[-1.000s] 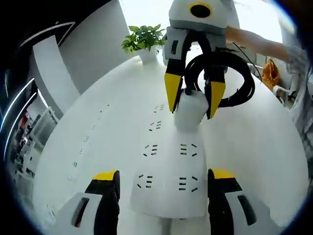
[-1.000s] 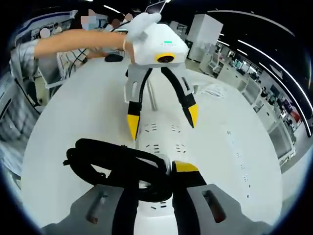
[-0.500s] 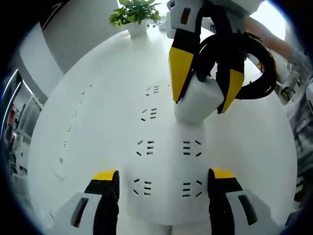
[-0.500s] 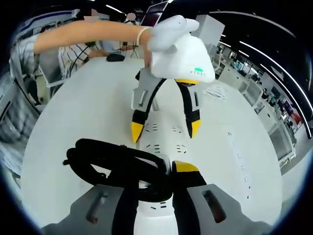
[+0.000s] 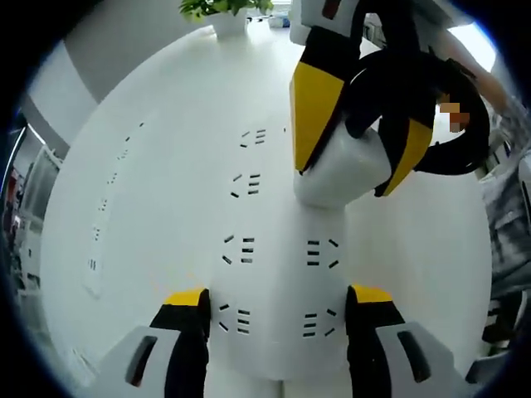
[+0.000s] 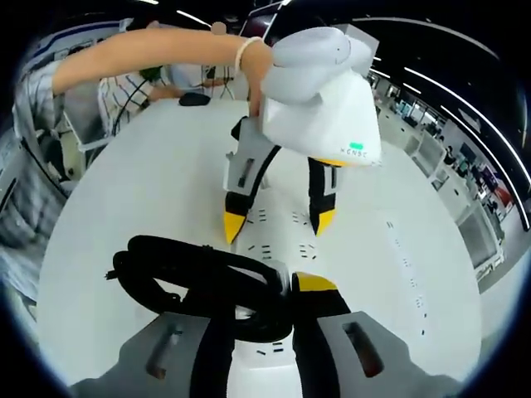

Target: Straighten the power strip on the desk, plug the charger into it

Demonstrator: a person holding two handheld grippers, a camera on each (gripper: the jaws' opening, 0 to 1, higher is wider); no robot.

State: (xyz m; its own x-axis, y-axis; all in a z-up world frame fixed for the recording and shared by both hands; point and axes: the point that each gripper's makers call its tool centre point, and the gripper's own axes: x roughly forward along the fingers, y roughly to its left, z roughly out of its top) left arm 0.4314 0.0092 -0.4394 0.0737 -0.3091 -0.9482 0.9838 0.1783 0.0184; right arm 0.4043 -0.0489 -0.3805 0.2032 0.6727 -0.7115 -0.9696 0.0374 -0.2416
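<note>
Plug-in step: the right gripper (image 5: 353, 124), jaws clamped on the white charger (image 5: 344, 170) with its coiled black cable (image 6: 195, 278), hangs over the power strip (image 5: 278, 274), which the left gripper (image 5: 278, 323) straddles wide open, gripping nothing; next, prongs need aligning with a socket

smooth white plastic power strip (image 5: 278, 274) on a glossy white desk (image 5: 166, 191).

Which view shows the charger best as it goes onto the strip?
The left gripper view: the white charger sits between the right hand-held gripper jaws over the power strip. The right gripper view shows a sliver of it behind its coiled black cable.
</note>
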